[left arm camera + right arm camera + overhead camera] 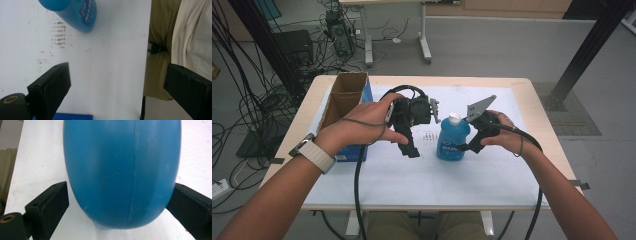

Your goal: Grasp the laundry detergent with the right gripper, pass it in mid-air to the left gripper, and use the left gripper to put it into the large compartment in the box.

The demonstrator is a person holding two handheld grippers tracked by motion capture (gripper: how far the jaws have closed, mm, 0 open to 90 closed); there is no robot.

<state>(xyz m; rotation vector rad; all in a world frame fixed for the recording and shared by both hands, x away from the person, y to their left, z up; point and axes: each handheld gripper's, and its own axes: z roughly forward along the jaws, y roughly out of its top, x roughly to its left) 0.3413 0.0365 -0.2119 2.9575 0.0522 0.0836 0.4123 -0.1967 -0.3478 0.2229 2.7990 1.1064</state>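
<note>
Upright on the white sheet (492,175) that covered the table (542,115) stood a blue bottle (452,140) with a white cap (454,118), near the middle. From the right, the right gripper (466,146) reached it low down, its jaws spread to either side of the bottle's body; the right jaw touched the plastic while a sliver of sheet showed beside the left one, so the grip was not closed. Just left of the bottle, the left gripper (413,150) hung over the sheet, jaws wide apart and holding nothing. A cardboard box (343,100) with a blue side stood at the table's left edge.
</note>
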